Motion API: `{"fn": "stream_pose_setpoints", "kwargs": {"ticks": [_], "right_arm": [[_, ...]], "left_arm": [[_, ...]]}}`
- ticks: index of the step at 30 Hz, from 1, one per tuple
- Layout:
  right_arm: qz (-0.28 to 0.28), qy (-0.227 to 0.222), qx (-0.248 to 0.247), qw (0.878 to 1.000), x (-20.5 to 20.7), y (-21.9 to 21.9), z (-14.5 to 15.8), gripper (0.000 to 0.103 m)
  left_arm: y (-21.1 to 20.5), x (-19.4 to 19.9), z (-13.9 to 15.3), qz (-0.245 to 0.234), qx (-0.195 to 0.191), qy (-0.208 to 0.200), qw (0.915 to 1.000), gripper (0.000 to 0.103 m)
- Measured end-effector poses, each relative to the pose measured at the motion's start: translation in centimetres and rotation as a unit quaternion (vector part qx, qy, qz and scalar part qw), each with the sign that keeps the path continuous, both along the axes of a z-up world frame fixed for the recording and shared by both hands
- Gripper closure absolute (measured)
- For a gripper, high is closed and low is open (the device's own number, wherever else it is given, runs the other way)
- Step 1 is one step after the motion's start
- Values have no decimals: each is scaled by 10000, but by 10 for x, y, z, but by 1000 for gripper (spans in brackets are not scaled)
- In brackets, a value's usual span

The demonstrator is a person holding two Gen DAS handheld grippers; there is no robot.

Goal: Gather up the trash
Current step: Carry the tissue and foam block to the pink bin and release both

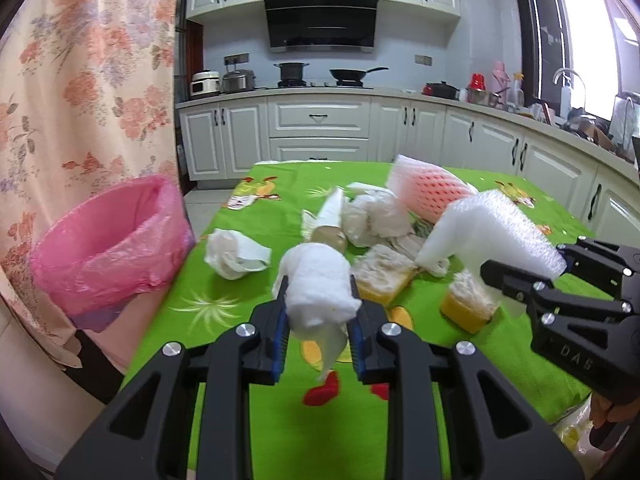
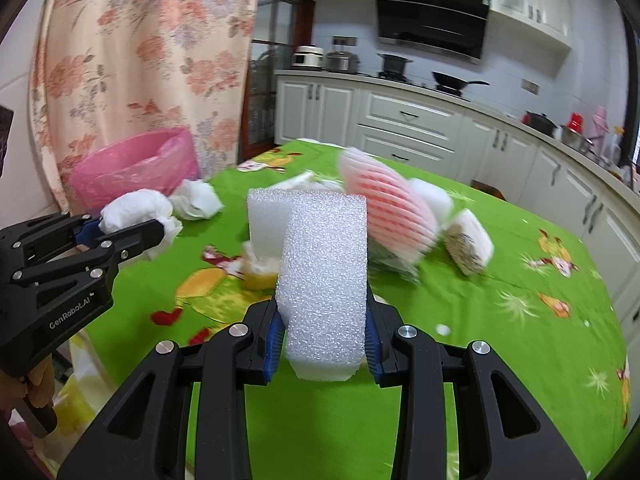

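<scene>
Bright daylight via window (image 1: pixel 576 36), fisheye-warped edges, maybe slight motion blur mid-table.

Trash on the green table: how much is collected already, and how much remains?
Done: cannot tell; the pink-lined bin shows no trash inside. In hand: left tongs grip a crumpled tissue; right tongs grip a white foam piece. Left: another tissue, pink foam net, yellow sponges.

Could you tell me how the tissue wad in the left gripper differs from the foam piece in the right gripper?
The tissue wad is soft, crumpled and rounded; the foam piece is a stiff, bent sheet with a pebbled surface. The wad has a loose tail hanging below the jaws; the foam stands up well above them. Both are white, clamped and lifted off the green tablecloth.
</scene>
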State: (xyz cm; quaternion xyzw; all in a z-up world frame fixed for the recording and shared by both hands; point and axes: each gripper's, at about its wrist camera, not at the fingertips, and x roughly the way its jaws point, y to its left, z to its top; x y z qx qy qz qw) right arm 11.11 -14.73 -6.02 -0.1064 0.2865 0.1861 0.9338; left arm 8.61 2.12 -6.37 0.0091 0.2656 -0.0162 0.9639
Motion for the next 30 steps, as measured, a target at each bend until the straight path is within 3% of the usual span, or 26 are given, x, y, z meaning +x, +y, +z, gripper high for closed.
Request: {"fn": "stream_pose_setpoints", "kwargs": {"ticks": [17, 24, 30], "right_arm": [[1182, 202, 468, 9917, 24, 97, 27, 70], [1567, 184, 516, 9861, 43, 145, 41, 70], [1731, 316, 524, 9830, 64, 186, 45, 70]], "left_arm": [[106, -13, 38, 900, -175, -290, 9954, 78], [156, -2, 57, 1231, -147, -389, 9915, 78], [195, 18, 57, 1448, -117, -302, 9889, 78]]}}
